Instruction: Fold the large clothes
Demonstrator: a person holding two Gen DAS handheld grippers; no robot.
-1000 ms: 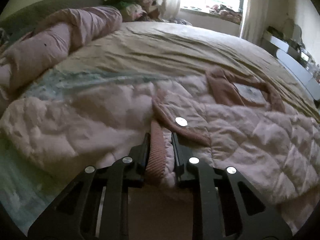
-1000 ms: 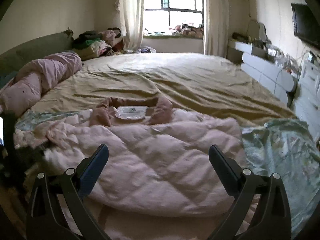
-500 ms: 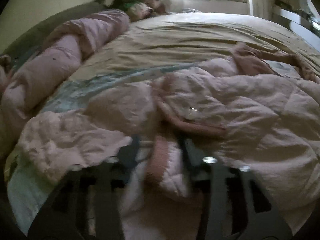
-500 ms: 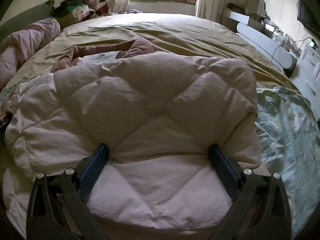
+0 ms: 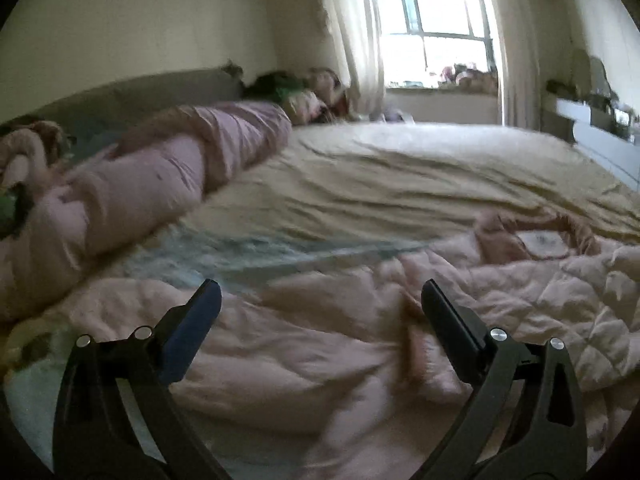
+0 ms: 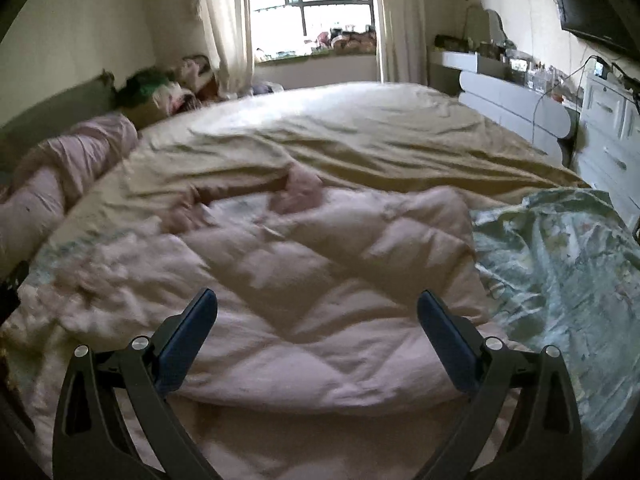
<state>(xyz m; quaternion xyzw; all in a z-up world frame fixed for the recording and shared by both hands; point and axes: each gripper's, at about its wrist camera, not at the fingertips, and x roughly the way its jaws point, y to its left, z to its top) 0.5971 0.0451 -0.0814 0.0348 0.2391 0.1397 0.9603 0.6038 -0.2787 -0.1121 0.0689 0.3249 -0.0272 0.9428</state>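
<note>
Both grippers stood wide apart and held nothing: the left gripper (image 5: 320,300) and the right gripper (image 6: 316,308) hovered over the pink quilted jacket (image 6: 320,280), which lay spread on the bed (image 6: 360,140) just ahead of and beneath the fingertips. It looked puffy, soft and light, likely to spring back; a hem or cuff edge seemed the best hold. Only the right view showed the floral sheet (image 6: 560,260) beyond its right finger.
</note>
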